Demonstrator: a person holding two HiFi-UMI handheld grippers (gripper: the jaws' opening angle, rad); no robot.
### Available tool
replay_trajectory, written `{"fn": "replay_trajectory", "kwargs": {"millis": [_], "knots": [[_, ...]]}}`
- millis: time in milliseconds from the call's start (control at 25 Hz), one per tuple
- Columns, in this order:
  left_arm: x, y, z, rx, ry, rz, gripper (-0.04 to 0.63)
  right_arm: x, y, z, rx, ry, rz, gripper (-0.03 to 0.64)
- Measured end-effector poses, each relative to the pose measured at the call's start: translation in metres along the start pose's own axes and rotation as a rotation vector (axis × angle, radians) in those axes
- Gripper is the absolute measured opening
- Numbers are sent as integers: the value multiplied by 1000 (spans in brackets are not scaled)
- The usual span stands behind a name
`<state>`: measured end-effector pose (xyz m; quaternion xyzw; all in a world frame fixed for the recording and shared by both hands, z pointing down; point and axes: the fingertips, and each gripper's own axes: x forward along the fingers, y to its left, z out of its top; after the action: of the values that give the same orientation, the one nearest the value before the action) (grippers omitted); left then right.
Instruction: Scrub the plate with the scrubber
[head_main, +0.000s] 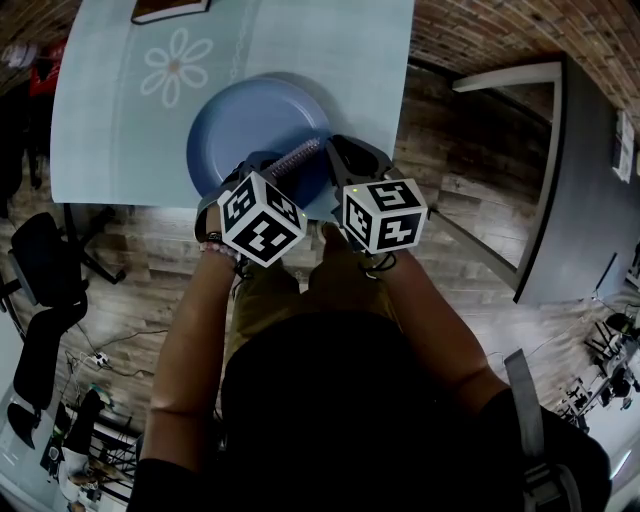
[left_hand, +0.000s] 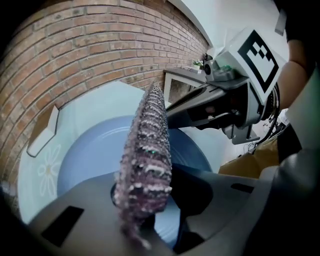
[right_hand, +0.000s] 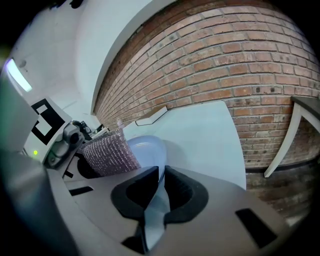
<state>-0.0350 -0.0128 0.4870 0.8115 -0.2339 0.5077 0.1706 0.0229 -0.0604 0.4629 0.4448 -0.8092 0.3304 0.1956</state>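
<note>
Head view: the blue plate (head_main: 250, 125) lies on a pale blue tablecloth (head_main: 110, 130), close to the edge nearest the person. The left gripper (head_main: 270, 168) reaches over the plate's near rim and carries the scrubber (head_main: 297, 158), which lies across the near part of the plate. The right gripper (head_main: 335, 165) sits at the plate's near right rim, just beside the scrubber. A white flower print (head_main: 177, 65) lies on the cloth beyond the plate's far left side. Left gripper view: the jaws are clamped on the lower end of the scrubber, which stands edge-on and projects forward over the plate. Holding it by one end leaves most of its knobbly purple surface free to work the plate. Whether the free end touches the plate cannot be determined from this view. Right gripper view: the jaws are closed on the plate's rim, which passes between the two black pads. This grip probably serves to keep the plate from sliding or turning under the scrubbing strokes. The scrubber appears to the left of the clamped rim, over the plate. A brick wall (right_hand: 225, 65) stands beyond the far side of the plate.
</note>
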Motion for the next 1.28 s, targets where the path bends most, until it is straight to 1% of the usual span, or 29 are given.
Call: {"fn": "replay_trajectory", "kwargs": {"millis": [120,320,600,760,1000,1120,1280], "knots": [[5,12,9,31,1,43,77,0,-1,0,2,-1,-5,61],[8,36,18,16,-13,94,77,0,-2,0,1,0,-5,61],[5,77,15,43,4,214,75,0,-2,-1,-2,-2,-9,61],[-1,100,5,40,39,286,74,-1,-2,-1,-5,0,-8,61],[-16,127,-22,11,88,343,72,0,-2,0,0,-3,-7,61],[-26,128,-39,3,123,363,72,0,-1,0,1,-3,-6,61],[-35,116,-63,26,218,395,72,1,-1,-1,3,-2,-3,61]]}}
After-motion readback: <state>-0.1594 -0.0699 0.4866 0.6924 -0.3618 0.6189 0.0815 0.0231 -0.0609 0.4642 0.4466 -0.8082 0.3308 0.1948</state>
